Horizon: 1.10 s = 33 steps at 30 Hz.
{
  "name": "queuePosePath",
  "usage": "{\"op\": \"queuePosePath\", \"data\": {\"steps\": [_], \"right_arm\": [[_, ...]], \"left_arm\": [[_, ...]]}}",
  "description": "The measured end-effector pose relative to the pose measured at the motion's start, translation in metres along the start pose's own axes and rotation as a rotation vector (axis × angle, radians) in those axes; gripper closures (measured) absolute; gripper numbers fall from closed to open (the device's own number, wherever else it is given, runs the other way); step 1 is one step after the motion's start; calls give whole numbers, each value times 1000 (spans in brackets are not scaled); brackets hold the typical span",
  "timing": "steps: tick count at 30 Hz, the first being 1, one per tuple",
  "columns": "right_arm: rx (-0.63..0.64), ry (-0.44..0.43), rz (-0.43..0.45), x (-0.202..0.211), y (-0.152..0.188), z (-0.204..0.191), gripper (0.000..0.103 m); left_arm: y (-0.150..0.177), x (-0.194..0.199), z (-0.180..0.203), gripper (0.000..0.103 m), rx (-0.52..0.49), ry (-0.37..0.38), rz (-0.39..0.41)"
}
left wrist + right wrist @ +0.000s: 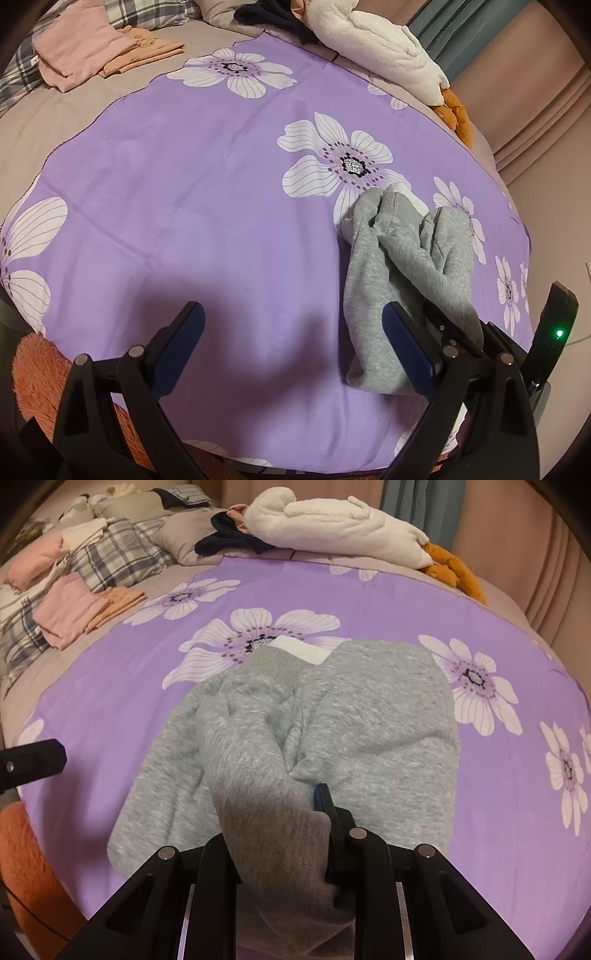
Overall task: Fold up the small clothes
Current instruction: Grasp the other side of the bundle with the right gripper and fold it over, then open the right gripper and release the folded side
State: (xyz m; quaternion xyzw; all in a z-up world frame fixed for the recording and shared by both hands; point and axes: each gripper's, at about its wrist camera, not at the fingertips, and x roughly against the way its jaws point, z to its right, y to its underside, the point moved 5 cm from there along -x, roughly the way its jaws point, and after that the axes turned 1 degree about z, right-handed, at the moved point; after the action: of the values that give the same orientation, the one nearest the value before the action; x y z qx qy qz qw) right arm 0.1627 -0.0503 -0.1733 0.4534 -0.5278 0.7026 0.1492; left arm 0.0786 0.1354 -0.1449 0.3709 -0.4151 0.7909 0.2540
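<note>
A small grey fleece garment (369, 720) with a ribbed cuff and a white label lies bunched on the purple flowered cloth (369, 605). My right gripper (273, 812) is shut on a raised fold of it. The fold covers the left finger, and only the right finger (325, 801) shows. In the left wrist view the grey garment (402, 258) lies at the right, with the right gripper (439, 319) on its near end. My left gripper (291, 332) stands open just left of the garment, above the bare cloth, with nothing between its fingers.
Folded pink and orange clothes (74, 609) are stacked at the back left beside a plaid pillow (118, 557). A white plush toy (332, 528) and dark clothes (229, 539) lie along the far edge. An orange fuzzy item (33, 373) sits at the near left corner.
</note>
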Motion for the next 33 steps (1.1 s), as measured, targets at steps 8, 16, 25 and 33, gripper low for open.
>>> {"op": "queuePosePath", "data": {"steps": [8,16,25,33], "right_arm": [[-28,-46,5,16,-1,10,74],[-74,-142,39,51,4,23,48],[-147,-119,50,71,20,54,34],[-273,-15,-7,56,37,89,34]], "left_arm": [[-4,7,6,5,-21,26,17],[-13,8,28,2,-49,121,13],[-18,-12,71,1,-128,230,-65],[-15,-49,115,1,-209,324,-177]]}}
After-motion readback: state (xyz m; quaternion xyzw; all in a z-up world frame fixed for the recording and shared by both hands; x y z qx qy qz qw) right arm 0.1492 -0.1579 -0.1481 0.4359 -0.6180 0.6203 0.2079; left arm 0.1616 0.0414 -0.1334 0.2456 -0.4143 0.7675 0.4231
